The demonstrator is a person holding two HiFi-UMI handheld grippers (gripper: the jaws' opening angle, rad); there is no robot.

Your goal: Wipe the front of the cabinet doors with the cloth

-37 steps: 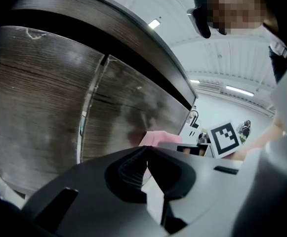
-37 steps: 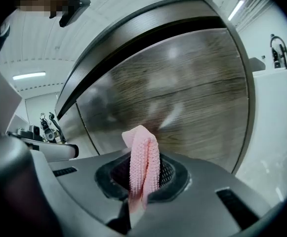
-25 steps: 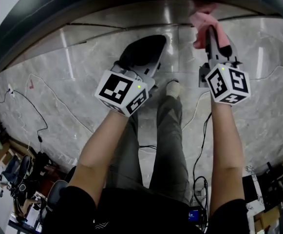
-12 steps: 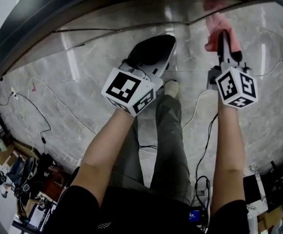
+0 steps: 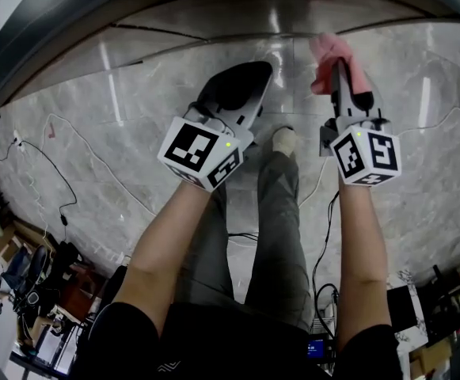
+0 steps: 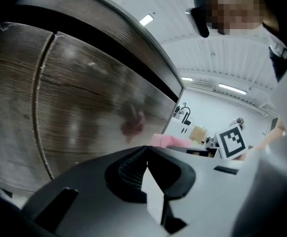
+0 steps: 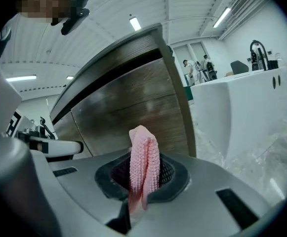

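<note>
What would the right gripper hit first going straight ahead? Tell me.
Probably the wood-grain cabinet door, met first by the pink cloth clamped in the right gripper. The gap to the door is unclear.

Glossy grey marble floor point(image 5: 127, 125), white ribbed ceiling point(image 7: 192, 4) with strip lights point(image 7: 135, 22), white counter point(image 7: 242, 107) beyond.

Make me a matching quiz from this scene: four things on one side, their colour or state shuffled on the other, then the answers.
Things:
1. left gripper
2. right gripper
3. cloth
4. cabinet door

Colour or state:
A. pink
B. brown wood grain
C. jaws shut on nothing
D. jaws clamped on the cloth

Pairs: 1-C, 2-D, 3-A, 4-B
</note>
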